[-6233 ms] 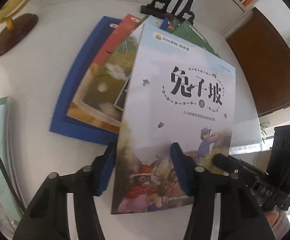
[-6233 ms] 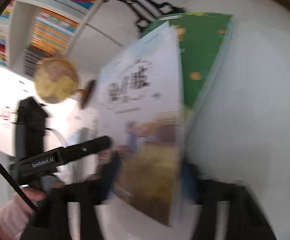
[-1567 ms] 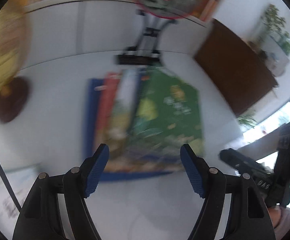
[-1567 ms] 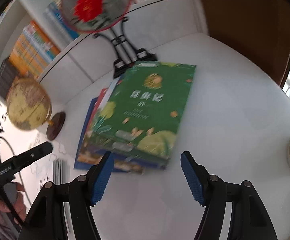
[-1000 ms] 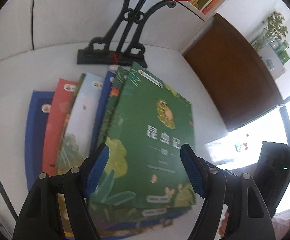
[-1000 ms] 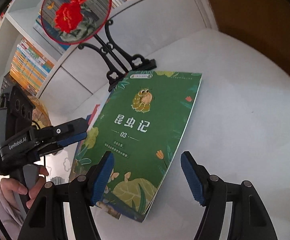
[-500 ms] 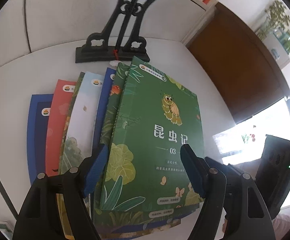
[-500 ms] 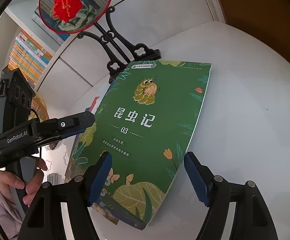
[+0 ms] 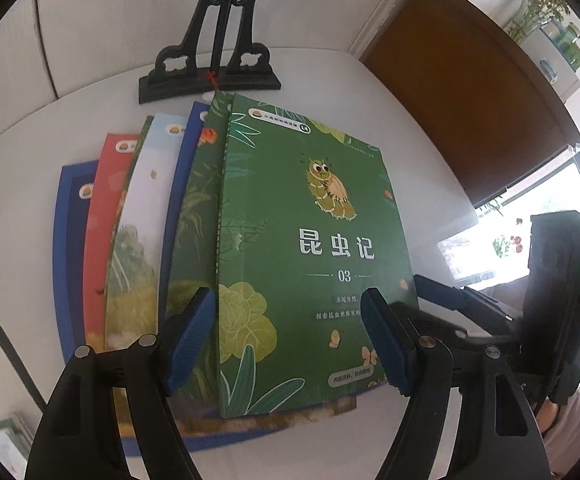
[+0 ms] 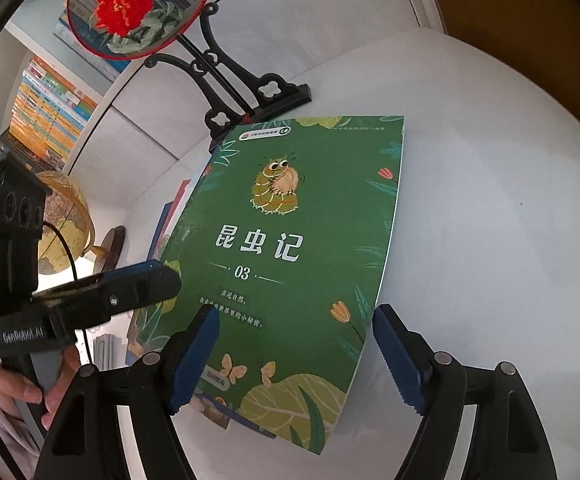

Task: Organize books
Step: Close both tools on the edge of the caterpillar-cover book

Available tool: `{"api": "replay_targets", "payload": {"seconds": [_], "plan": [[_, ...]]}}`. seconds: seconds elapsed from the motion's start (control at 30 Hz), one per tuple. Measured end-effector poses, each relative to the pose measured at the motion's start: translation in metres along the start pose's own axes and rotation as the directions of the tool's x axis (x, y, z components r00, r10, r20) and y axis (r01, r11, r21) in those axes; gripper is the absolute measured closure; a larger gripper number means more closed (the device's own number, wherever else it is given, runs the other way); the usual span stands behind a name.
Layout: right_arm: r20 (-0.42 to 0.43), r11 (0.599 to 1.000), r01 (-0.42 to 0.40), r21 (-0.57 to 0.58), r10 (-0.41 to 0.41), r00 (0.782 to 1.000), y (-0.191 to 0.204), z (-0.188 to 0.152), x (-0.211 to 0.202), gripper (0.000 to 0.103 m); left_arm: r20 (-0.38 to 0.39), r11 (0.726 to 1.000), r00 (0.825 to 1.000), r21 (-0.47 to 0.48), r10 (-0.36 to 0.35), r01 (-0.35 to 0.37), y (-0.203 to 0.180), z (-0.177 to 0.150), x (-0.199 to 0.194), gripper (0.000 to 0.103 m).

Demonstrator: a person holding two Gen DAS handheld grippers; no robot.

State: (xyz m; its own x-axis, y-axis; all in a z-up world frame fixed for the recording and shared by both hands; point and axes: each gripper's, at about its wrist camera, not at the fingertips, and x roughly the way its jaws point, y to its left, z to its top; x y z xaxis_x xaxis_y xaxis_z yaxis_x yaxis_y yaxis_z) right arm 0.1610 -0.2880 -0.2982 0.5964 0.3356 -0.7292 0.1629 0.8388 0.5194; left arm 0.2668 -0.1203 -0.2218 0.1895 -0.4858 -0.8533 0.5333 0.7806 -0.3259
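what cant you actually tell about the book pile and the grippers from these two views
- Left wrist view: the covers under the green book show only as strips at its left; their titles are hidden by the books above.
- Right wrist view: the same pile is almost wholly covered by the green book and the left gripper.
- Both views: whether the right gripper touches the book; its jaws, just opened wider, straddle the near edge.
- Shelf books: spines too small to read.

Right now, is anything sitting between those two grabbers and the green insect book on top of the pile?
Nothing visible. The green book lies uncovered on top of the fanned stack. The right gripper and left gripper both hover over its near edge, jaws open; the right's have just been opening.
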Motion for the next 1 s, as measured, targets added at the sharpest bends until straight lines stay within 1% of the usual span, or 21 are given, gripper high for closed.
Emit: {"api": "replay_targets", "payload": {"seconds": [0.2, 0.4, 0.53, 0.8, 0.9, 0.93, 1.0], "plan": [[-0.034, 1.0, -0.024, 0.009, 0.024, 0.999, 0.0, -0.006, -0.003, 0.022, 0.008, 0.999, 1.0, -0.041, 0.003, -0.003, 0.0, -0.023, -0.008, 0.031], [-0.08, 0.998, -0.051, -0.031, 0.048, 0.996, 0.006, -0.017, -0.006, 0.022, 0.007, 0.997, 1.0, -0.081, 0.007, -0.006, 0.001, -0.046, -0.018, 0.031], [-0.101, 0.997, -0.055, -0.055, 0.049, 0.994, 0.014, -0.025, -0.006, 0.022, 0.013, 0.993, 1.0, -0.117, 0.012, -0.01, 0.006, -0.064, -0.026, 0.031], [-0.151, 0.988, -0.084, -0.129, 0.064, 0.986, 0.035, -0.04, -0.004, 0.022, 0.03, 0.979, 0.999, -0.201, 0.039, -0.032, 0.02, -0.095, -0.037, 0.031], [-0.171, 0.981, -0.103, -0.166, 0.074, 0.983, 0.043, -0.048, -0.003, 0.022, 0.015, 0.969, 0.999, -0.247, 0.034, -0.029, 0.028, -0.103, -0.033, 0.031], [-0.171, 0.981, -0.11, -0.161, 0.082, 0.982, 0.042, -0.049, -0.004, 0.022, 0.007, 0.966, 0.999, -0.258, 0.036, -0.033, 0.029, -0.105, -0.031, 0.031], [-0.18, 0.983, -0.122, -0.135, 0.097, 0.979, 0.04, -0.05, -0.005, 0.022, -0.002, 0.961, 0.996, -0.263, 0.085, -0.082, 0.027, -0.11, -0.028, 0.031]]}}
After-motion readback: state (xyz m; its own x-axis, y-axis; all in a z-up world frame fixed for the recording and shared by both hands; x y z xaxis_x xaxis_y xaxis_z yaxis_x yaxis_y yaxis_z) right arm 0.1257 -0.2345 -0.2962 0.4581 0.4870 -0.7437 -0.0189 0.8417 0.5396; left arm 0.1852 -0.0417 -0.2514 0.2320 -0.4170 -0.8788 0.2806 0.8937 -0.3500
